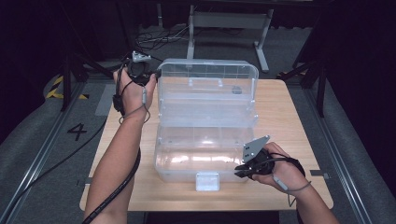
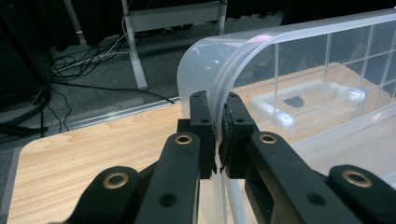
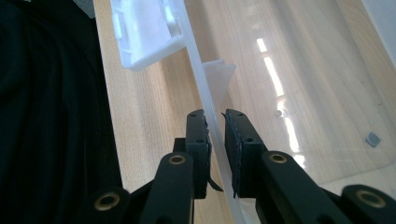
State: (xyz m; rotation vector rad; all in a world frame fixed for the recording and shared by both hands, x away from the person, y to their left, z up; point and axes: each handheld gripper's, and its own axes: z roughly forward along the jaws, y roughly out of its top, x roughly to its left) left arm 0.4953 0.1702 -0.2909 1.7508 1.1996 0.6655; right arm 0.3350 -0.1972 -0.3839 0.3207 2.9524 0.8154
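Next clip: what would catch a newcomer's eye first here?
A big clear plastic box stands open mid-table, its lid tipped up at the far side. The left gripper pinches the lid's rounded corner edge, while the right gripper clamps the front wall of the box, beside the white latch.

My left arm reached far forward, its tool (image 1: 156, 74) near the table's far-left corner, jaws nearly together. My right hand (image 1: 280, 169) rested near the front edge, wrist bent inward, its tool (image 1: 239, 171) pointing left, jaws also nearly closed.
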